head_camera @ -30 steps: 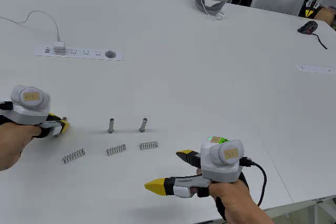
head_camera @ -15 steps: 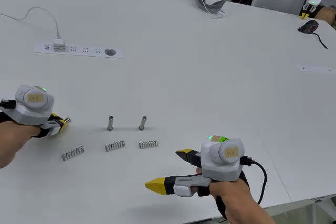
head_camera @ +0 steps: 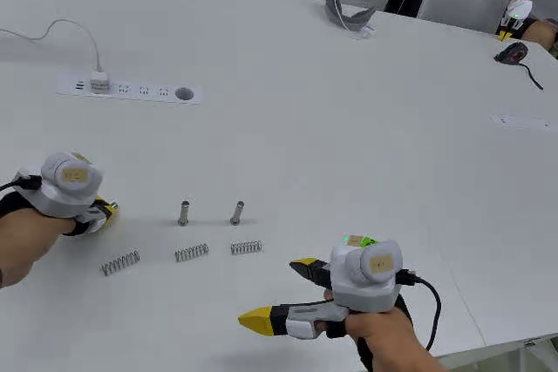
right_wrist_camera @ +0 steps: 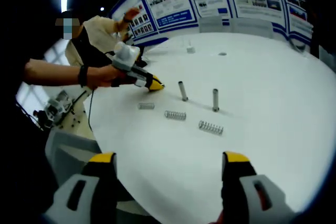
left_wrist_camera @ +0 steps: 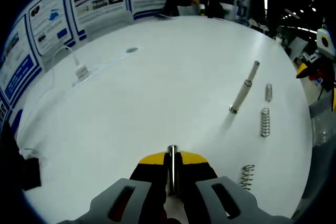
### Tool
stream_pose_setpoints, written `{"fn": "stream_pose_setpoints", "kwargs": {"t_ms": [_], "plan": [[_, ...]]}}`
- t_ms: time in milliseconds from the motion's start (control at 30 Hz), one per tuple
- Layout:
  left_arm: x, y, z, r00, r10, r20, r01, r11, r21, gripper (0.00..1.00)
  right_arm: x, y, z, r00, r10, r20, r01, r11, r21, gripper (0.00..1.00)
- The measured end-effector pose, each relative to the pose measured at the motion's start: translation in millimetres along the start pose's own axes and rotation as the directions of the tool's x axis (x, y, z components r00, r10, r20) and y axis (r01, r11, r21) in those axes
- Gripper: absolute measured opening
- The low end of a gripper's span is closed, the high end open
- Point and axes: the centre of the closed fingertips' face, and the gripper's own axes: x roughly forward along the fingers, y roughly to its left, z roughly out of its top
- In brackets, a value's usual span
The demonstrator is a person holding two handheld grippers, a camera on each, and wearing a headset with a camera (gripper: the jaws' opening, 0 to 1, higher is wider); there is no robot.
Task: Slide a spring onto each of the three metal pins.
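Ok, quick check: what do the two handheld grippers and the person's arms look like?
The left gripper and right gripper both have pale grey bodies, dark jaws with yellow tips, and a round housing bearing a tan label. The right one shows a green light and trails a black cable. The person wears a pale yellow top and a black wristband.

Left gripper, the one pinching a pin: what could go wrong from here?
The pin is held only by the narrow tips of the left gripper, so it may twist or slip when a spring is pushed on. The two standing pins look unfixed; the open right gripper, reaching for the springs lying beside them, could topple one. The springs lie flat and might roll away when pinched.
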Motion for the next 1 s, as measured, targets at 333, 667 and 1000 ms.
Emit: {"fn": "stream_pose_setpoints", "kwargs": {"t_ms": [333, 667, 1000], "plan": [[-18.1, -1.4, 2.8, 0.999, 0.012, 0.043, -0.009, 0.997, -0.082, 0.08, -0.7, -0.2, -3.3, 1.0, -0.003, 0.003, 0.003, 1.0, 0.008, 0.84], [-36.9, 5.0, 2.0, 0.9954, 0.038, 0.087, -0.027, 0.991, -0.129, 0.08, 1.2, 3.4, -5.3, 1.0, 0.005, 0.006, -0.005, 1.0, 0.017, 0.83], [-50.8, 1.9, -3.9, 0.9941, 0.051, 0.096, -0.037, 0.99, -0.136, 0.08, 1.1, 3.6, -5.2, 1.0, 0.007, 0.006, -0.007, 1.0, 0.015, 0.83]]}}
